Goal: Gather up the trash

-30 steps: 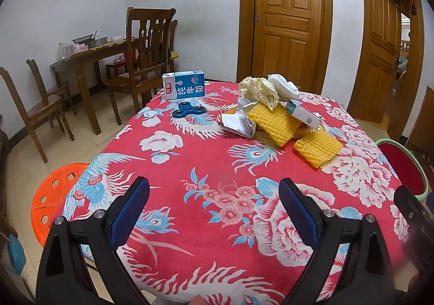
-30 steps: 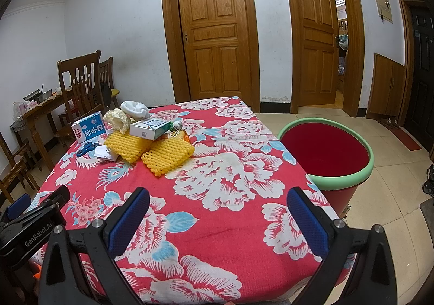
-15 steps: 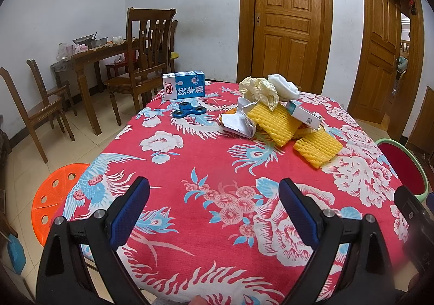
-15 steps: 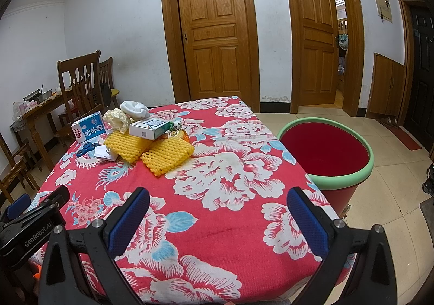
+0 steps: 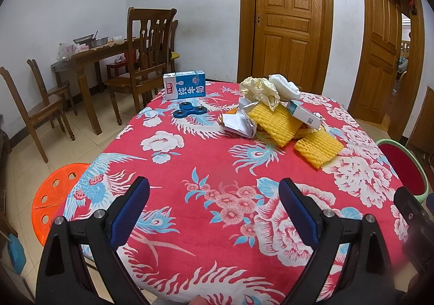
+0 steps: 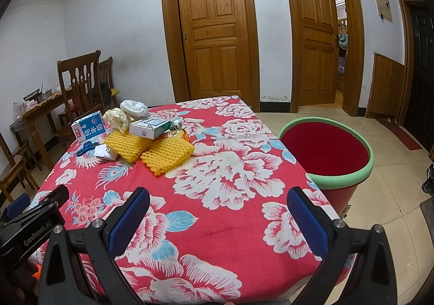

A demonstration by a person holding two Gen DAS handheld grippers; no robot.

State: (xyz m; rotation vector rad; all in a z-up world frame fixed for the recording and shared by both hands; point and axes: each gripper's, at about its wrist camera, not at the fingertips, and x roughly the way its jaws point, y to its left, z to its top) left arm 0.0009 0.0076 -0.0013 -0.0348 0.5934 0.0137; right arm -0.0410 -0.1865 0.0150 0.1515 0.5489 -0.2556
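From the left wrist view, an orange round plastic stool [image 5: 58,191] stands on the floor at 9 o'clock of the table covered in a red flowered cloth [image 5: 190,169]. The left gripper [image 5: 214,204] hovers over the table's near edge, its blue-padded fingers [image 5: 130,210] spread wide with nothing between them. At 11 o'clock lies a blue-and-white milk carton [image 5: 185,85] on its side, with a blue fidget spinner [image 5: 190,110] just in front of it. At 12 to 1 o'clock sits the trash pile: crumpled white paper [image 5: 238,123], two yellow foam fruit nets [image 5: 274,122], a cream crumpled plastic bag [image 5: 260,89], a white rolled cloth [image 5: 284,86] and a small white-and-green box [image 5: 305,114] leaning on the nets.

From the right wrist view, the right gripper [image 6: 218,210] is likewise held wide apart and empty over the near edge. The pile lies at 11 o'clock; a red bucket with a green rim [image 6: 325,153] stands on the floor just beside the table at 2 o'clock.
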